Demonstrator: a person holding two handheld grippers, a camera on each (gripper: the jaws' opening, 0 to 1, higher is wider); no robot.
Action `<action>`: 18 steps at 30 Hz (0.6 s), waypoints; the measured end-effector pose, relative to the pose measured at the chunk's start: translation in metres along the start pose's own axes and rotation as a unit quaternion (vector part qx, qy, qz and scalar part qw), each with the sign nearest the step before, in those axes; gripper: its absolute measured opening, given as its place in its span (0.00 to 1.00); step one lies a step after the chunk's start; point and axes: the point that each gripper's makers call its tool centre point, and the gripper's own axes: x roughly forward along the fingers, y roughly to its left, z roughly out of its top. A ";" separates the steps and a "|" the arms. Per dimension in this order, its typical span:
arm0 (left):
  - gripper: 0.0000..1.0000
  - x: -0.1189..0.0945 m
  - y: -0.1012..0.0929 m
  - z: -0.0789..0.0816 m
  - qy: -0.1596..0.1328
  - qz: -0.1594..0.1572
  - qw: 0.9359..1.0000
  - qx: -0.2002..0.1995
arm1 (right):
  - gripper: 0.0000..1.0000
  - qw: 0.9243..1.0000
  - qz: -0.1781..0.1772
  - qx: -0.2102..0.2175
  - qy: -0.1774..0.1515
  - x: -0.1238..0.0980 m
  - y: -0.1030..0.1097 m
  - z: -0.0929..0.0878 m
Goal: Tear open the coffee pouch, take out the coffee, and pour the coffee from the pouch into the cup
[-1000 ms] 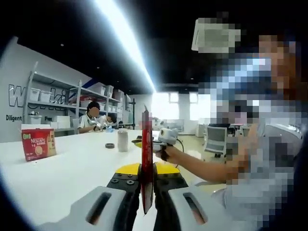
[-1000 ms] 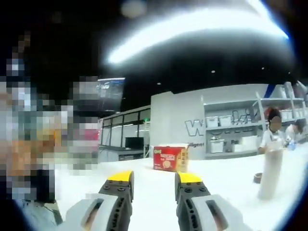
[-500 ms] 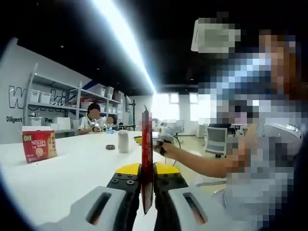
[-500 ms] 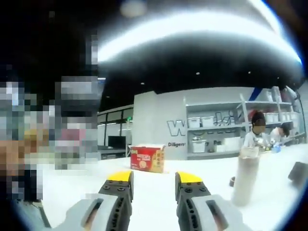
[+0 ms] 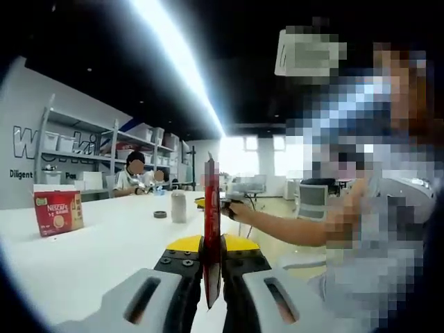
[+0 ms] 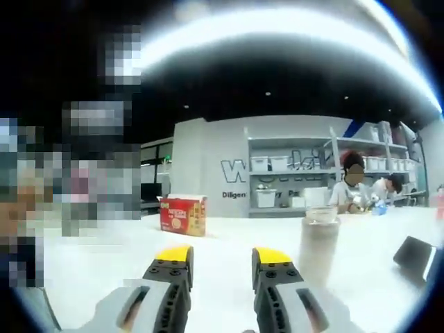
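Note:
My left gripper (image 5: pixel 211 244) is shut on a slim red coffee pouch (image 5: pixel 211 215) that stands upright, edge-on, between the yellow-tipped jaws. Beyond it on the white table (image 5: pixel 104 243) stands the pale cup (image 5: pixel 178 206). A person's arm reaches in from the right, holding the right gripper (image 5: pixel 223 205) close behind the pouch. In the right gripper view, my right gripper (image 6: pixel 222 255) is open with nothing between its jaws. The cup (image 6: pixel 318 241) stands just right of those jaws on the table (image 6: pixel 97 263).
A red Nescafe box (image 5: pixel 57 212) (image 6: pixel 182 214) sits on the table. A small dark ring (image 5: pixel 159 214) lies near the cup. A dark object (image 6: pixel 415 258) is at the right edge. People sit at the far end by grey shelving (image 6: pixel 291 173).
The right gripper view has swung right, so the cup and the red box shifted left in it and the cup looks nearer. The left gripper still holds the pouch upright.

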 end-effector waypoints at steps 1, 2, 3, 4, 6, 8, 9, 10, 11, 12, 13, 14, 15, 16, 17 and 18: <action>0.12 0.000 0.000 0.000 -0.001 0.001 1.000 -0.001 | 0.36 1.000 -0.002 0.000 0.002 0.001 -0.005 0.000; 0.12 0.000 0.001 0.000 -0.001 0.001 1.000 -0.001 | 0.37 1.000 -0.007 -0.002 0.006 0.002 -0.010 -0.001; 0.12 0.000 0.001 0.000 0.000 0.002 1.000 -0.001 | 0.38 1.000 -0.009 -0.003 0.006 0.004 -0.014 -0.001; 0.12 0.000 0.001 0.001 -0.001 0.003 1.000 0.000 | 0.39 1.000 -0.015 -0.002 0.007 0.005 -0.021 -0.002; 0.12 0.000 0.001 0.002 -0.002 0.001 1.000 0.000 | 0.41 1.000 -0.026 -0.004 0.006 0.007 -0.029 -0.002; 0.12 0.000 0.001 0.002 -0.002 0.002 1.000 0.000 | 0.43 0.999 -0.039 -0.006 0.008 0.008 -0.039 -0.003; 0.12 0.000 0.001 0.002 -0.002 0.002 1.000 -0.001 | 0.44 0.999 -0.049 -0.007 0.011 0.009 -0.045 -0.005; 0.12 0.001 0.002 0.002 -0.002 0.002 1.000 -0.003 | 0.44 0.998 -0.058 -0.006 0.013 0.009 -0.051 -0.008; 0.12 0.001 0.002 0.002 -0.003 0.001 1.000 -0.003 | 0.44 0.998 -0.066 -0.004 0.014 0.010 -0.056 -0.010; 0.12 0.002 0.002 0.002 -0.002 0.001 1.000 -0.003 | 0.45 0.997 -0.075 -0.003 0.018 0.011 -0.062 -0.012; 0.12 0.002 0.001 0.001 0.000 0.000 1.000 -0.003 | 0.45 0.996 -0.082 -0.005 0.021 0.011 -0.066 -0.014; 0.12 0.003 0.001 0.001 0.000 0.000 1.000 -0.002 | 0.46 0.996 -0.090 -0.009 0.024 0.012 -0.071 -0.016; 0.12 0.003 0.000 0.000 0.001 -0.001 1.000 -0.002 | 0.46 0.995 -0.096 -0.011 0.029 0.015 -0.077 -0.018; 0.12 0.003 0.000 0.000 0.001 -0.001 1.000 -0.002 | 0.48 0.994 -0.103 -0.016 0.033 0.017 -0.082 -0.020; 0.12 0.003 0.000 0.000 0.001 -0.002 1.000 -0.003 | 0.50 0.994 -0.106 -0.017 0.034 0.017 -0.082 -0.021; 0.12 0.003 0.001 -0.001 0.001 -0.002 1.000 -0.003 | 0.52 0.993 -0.109 -0.018 0.036 0.018 -0.084 -0.024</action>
